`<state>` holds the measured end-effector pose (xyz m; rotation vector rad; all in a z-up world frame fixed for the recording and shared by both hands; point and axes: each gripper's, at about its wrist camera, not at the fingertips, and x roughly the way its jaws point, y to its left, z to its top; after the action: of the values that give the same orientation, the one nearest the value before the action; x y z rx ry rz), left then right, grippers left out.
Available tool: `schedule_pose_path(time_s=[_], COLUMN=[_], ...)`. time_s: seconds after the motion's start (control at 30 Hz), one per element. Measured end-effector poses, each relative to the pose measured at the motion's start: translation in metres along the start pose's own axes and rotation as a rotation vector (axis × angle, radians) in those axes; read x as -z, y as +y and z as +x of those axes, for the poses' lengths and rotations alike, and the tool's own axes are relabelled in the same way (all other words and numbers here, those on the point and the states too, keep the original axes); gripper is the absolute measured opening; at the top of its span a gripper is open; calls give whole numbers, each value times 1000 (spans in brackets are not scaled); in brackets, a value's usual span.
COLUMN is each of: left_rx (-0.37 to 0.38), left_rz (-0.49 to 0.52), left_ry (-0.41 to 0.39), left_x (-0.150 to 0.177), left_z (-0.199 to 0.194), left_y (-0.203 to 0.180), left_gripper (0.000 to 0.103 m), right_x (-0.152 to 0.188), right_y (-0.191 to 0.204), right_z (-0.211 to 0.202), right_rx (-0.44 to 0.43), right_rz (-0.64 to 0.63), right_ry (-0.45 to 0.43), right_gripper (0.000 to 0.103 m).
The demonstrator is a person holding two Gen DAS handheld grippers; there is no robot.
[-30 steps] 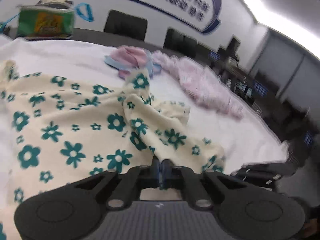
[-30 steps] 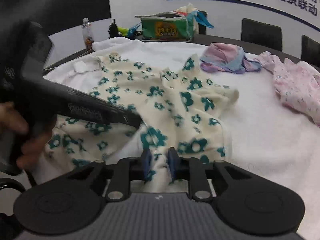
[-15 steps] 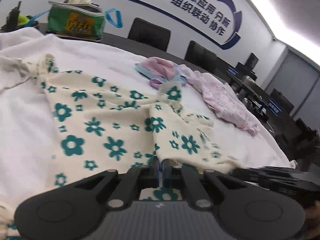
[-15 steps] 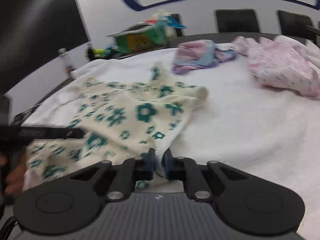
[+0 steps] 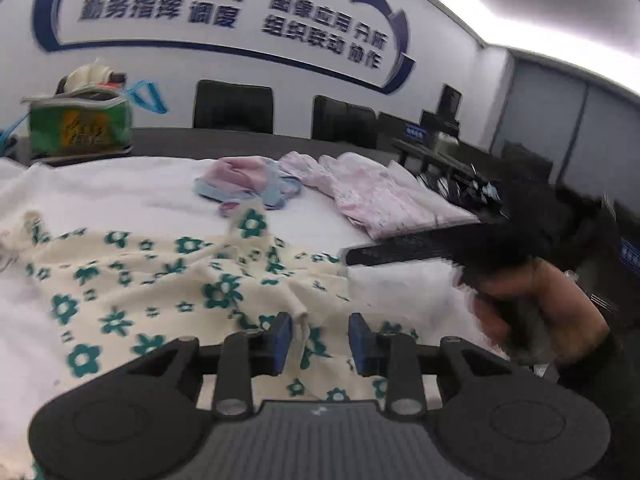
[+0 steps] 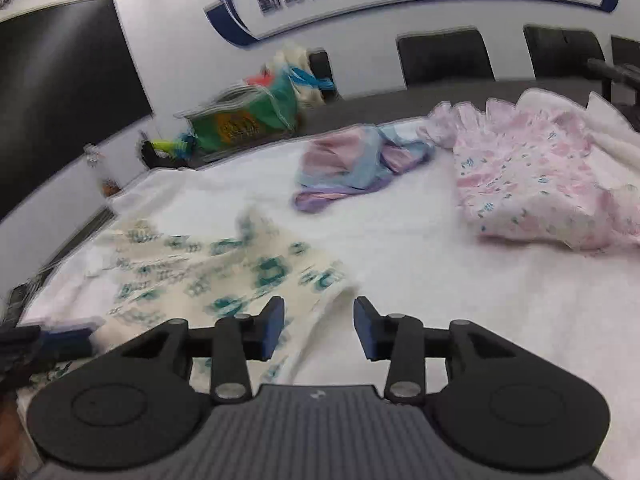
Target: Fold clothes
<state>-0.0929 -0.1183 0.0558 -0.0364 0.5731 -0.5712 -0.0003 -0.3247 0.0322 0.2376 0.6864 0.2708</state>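
A cream garment with teal flowers [image 5: 168,288] lies spread on the white-covered table [image 5: 120,192]; it also shows in the right wrist view [image 6: 224,272]. My left gripper [image 5: 318,340] is open, its jaws apart just over the garment's near edge, a fold of cloth lying loose between them. My right gripper [image 6: 318,330] is open over the garment's right corner, cloth lying loose between the fingers. The right gripper's dark body and the hand holding it show in the left wrist view [image 5: 460,244].
A pink and blue garment [image 6: 352,164] and a pink flowered garment [image 6: 536,176] lie further back on the table. A green bag [image 5: 78,124] stands at the back left. Black chairs [image 5: 234,106] line the far side. A bottle [image 6: 94,160] stands at the left.
Both grippers were shut on the flowered garment's edge and have opened, letting it go. The garment now lies flatter on the table.
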Motion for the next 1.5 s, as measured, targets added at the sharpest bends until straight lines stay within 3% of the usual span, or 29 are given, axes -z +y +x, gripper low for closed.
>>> schedule_pose_path(time_s=[0.07,0.13,0.17,0.2,0.27,0.33,0.4,0.43,0.47,0.53,0.63,0.73,0.83,0.87,0.9,0.93,0.97,1.1,1.23,1.33,1.43,1.5], left_rx=[-54,-100,-122,-137,-157,-166,-124,-99,-67,45,204,181,126,114,104,115,125,148,148,202,194,221], left_rz=[27,-4,-45,-95,-164,-204,-209,-203,-189,-162,-168,-101,-101,-110,-120,-143,-165,-202,-216,-184,-147,-137], left_ry=[10,44,69,79,75,49,18,11,17,56,143,164,126,116,108,110,113,105,148,184,168,144], left_x=[8,17,20,21,21,19,16,14,12,12,20,27,31,32,33,35,36,41,52,57,57,54], left_z=[4,8,11,12,7,-3,-15,-18,-19,-18,-8,4,10,11,12,8,3,-18,-25,-31,-34,-38], left_y=[-1,13,25,37,52,61,59,55,48,35,11,-16,-24,-23,-22,-15,-9,14,27,25,19,18], left_gripper=[30,28,16,5,5,7,18,22,27,35,43,43,39,16,1,0,0,0,0,0,0,1], right_x=[-12,-12,-13,-14,-20,-20,-12,-3,5,25,51,69,75,77,78,78,78,74,69,65,61,60], right_y=[-8,-3,0,3,1,3,7,8,10,10,6,12,16,16,16,16,16,8,6,6,7,18], right_z=[30,41,46,47,40,38,31,19,7,-16,-41,-55,-55,-51,-48,-46,-48,-56,-65,-70,-76,-75], right_rx=[10,8,8,26,80,112,113,90,67,15,-53,-90,-125,-131,-137,-147,-161,-189,-122,-68,-13,-24], right_rz=[10,-22,-39,-44,-7,-10,-28,-30,-32,-34,-28,-44,-56,-59,-62,-64,-66,-61,-66,-73,-81,-112], right_ry=[52,58,62,41,-41,-57,-33,-41,-50,-62,-8,12,28,37,46,50,45,24,-6,-30,-53,-71], right_gripper=[33,5,4,4,4,8,28,47,52,52,51,50,35,28,20,9,7,6,7,12,12,12])
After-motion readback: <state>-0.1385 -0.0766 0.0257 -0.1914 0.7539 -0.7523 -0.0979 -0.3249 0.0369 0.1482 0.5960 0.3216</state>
